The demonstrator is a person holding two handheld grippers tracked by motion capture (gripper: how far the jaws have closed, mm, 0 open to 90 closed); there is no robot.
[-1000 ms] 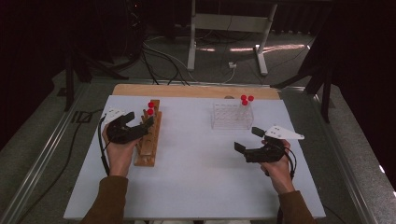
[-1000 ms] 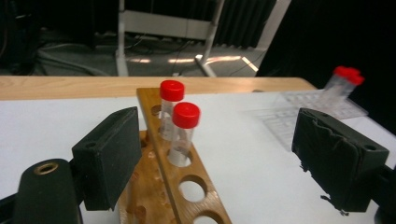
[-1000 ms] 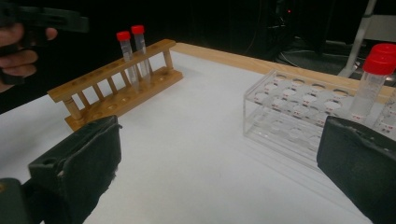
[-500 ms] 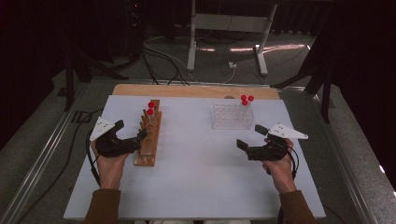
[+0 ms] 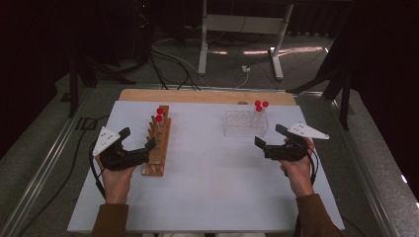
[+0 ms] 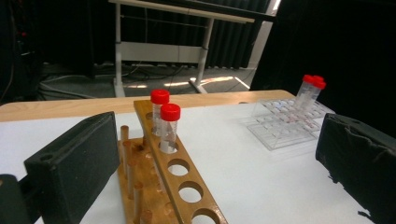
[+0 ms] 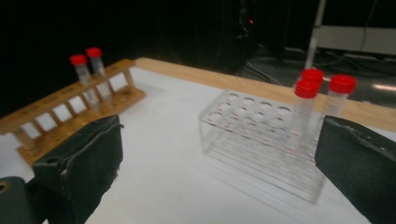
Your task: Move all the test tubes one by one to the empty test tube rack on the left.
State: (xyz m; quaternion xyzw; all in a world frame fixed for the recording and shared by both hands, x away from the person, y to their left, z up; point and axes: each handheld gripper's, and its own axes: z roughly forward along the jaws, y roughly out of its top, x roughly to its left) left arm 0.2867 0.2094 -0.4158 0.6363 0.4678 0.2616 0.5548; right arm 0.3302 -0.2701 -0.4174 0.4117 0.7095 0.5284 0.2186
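A wooden rack (image 5: 159, 143) lies left of centre on the white table, with two red-capped tubes (image 5: 159, 114) upright in its far holes. My left gripper (image 5: 138, 139) sits just left of the rack's near half. Its jaws have just been opening and now stand wide with nothing pressed between them. In the left gripper view the wooden rack (image 6: 180, 170) runs away from the open jaws and the two tubes (image 6: 166, 119) stand apart ahead. My right gripper (image 5: 267, 134) is open near the clear rack (image 5: 244, 123), which holds three red-capped tubes (image 7: 322, 93).
A bare wooden strip (image 5: 207, 96) runs along the table's far edge. Beyond it stand metal table legs (image 5: 203, 34) and cables on the floor. A metal rail (image 5: 44, 158) borders the left side.
The left gripper has drawn back from the tubes in the wooden rack, to the left and toward the person, and its jaws have spread wider. The right hand has stayed put.
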